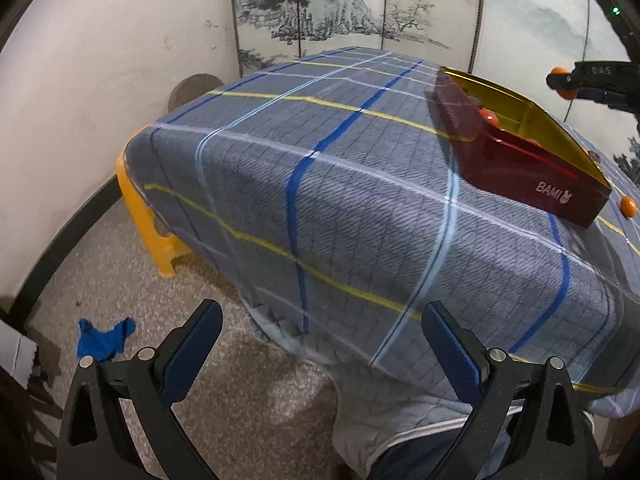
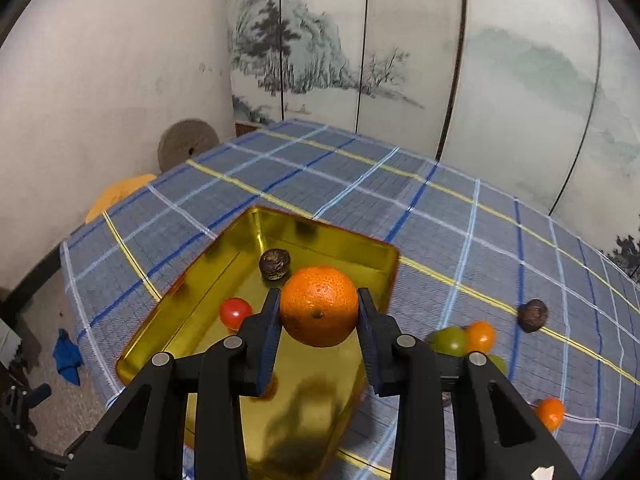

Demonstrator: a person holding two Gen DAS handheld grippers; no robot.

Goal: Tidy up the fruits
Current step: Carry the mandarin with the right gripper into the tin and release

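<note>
- Mandarin (image 2: 319, 305): your right gripper (image 2: 319, 312) holds it, a pad pressed on either side, above the tin's (image 2: 192, 308) open inside, near the far right corner.
- Bring it lower over the gold floor before you let go; I judge a drop from here may bounce it against the wall or the fruit already in there.
- Aim for bare floor: a red tomato (image 2: 235, 313) lies in the tin to the left of the mandarin, a dark wrinkled fruit (image 2: 275, 264) just behind it.
- Open the pads slowly and pull back straight, so a finger does not roll the fruit out.
- Your left gripper (image 1: 320, 344) stands wide and empty, well away from the tin at the cloth's near edge; keep it clear.
- The mandarin looks round, bright orange, with a pitted skin and a small dark navel facing the camera; I judge it firm but easily dented.
- Outside the tin to the right, a green fruit (image 2: 448, 341), small orange ones and another dark one wait on the cloth (image 2: 400, 200).
</note>
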